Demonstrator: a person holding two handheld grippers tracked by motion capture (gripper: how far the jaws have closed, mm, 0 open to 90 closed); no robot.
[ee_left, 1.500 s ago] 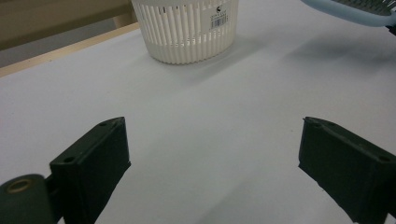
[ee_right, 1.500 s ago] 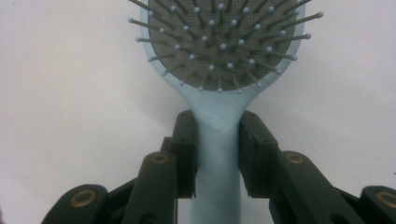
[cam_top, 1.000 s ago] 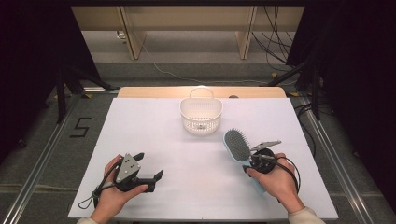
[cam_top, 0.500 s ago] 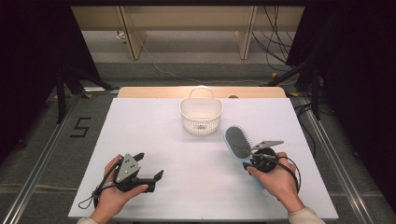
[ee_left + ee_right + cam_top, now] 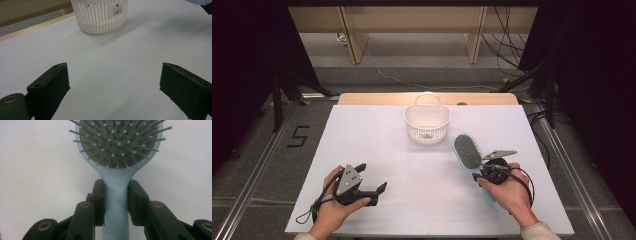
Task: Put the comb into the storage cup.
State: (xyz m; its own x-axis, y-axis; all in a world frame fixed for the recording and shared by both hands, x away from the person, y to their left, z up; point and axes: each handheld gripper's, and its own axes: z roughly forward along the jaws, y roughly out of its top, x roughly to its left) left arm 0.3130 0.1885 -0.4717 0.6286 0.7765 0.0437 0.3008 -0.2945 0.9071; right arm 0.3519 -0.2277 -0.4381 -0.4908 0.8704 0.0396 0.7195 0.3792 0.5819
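A light-blue hairbrush (image 5: 468,151) with a grey bristle pad lies at the right of the white table, bristles up. My right gripper (image 5: 486,172) is shut on its handle; in the right gripper view both jaws press the blue hairbrush handle (image 5: 117,195) just below the head. A white slotted basket (image 5: 427,123) with a handle stands at the table's middle back, and it shows ahead in the left gripper view as the basket (image 5: 100,15). My left gripper (image 5: 373,183) rests at the front left, open, with bare table between its jaws.
The white table top (image 5: 377,150) has a wooden strip (image 5: 362,98) along its far edge. Cables lie on the floor beyond it. A floor mark "5" (image 5: 298,135) sits left of the table, and dark stands flank both sides.
The hairbrush and my right gripper have shifted slightly away from the front edge. The left gripper has not moved.
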